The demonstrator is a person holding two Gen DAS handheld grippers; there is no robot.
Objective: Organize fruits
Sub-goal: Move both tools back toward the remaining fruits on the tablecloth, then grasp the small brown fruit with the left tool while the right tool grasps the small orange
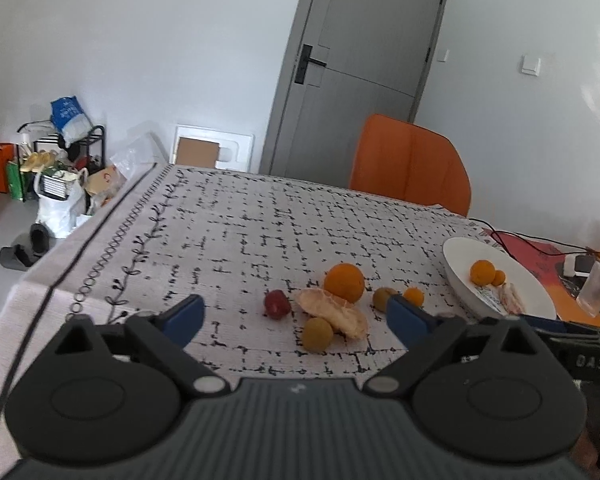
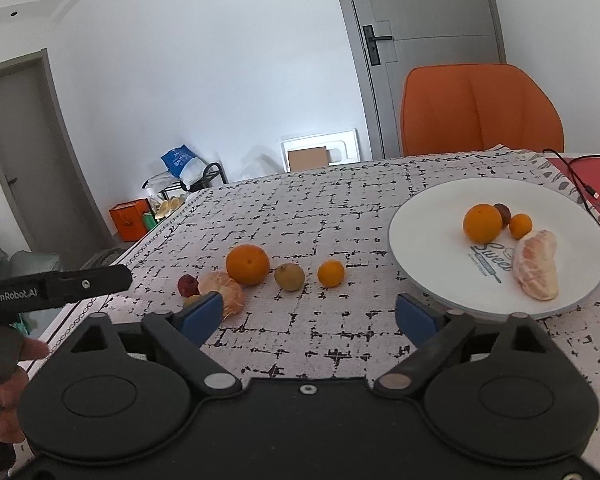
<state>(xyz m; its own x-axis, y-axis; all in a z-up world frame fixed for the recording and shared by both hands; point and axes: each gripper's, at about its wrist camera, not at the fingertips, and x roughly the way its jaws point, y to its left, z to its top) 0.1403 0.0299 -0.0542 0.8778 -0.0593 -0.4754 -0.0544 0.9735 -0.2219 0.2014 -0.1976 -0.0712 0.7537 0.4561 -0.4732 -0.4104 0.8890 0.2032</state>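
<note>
Nearest the cameras, the left gripper (image 1: 296, 318) is hanging low over the cloth-covered counter (image 1: 260, 224) with its blue-padded jaws spread wide and gripping nothing, and the right gripper (image 2: 310, 314) is doing the same, jaws wide and bare. Just beyond the left gripper, a yellow-green fruit (image 1: 318, 334) is sitting against a piece of orange peel (image 1: 332, 312), with a small red fruit (image 1: 277, 304) lying just to the left of the peel. Behind the peel, a large orange (image 1: 344, 282) is resting on the cloth, and to its right a second yellow-green fruit (image 2: 289, 277) and a small orange (image 2: 331, 273) are lying in a loose row, apart from one another. Farther right, a white plate (image 2: 428, 216) is carrying an orange (image 2: 482, 223), a dark red fruit (image 2: 503, 213) touching it behind, a small tangerine (image 2: 520, 225) and a peeled citrus piece (image 2: 537, 264) near the front rim. Past the counter's far edge, an orange chair (image 2: 480, 112) is standing before a grey door (image 1: 364, 60).
</note>
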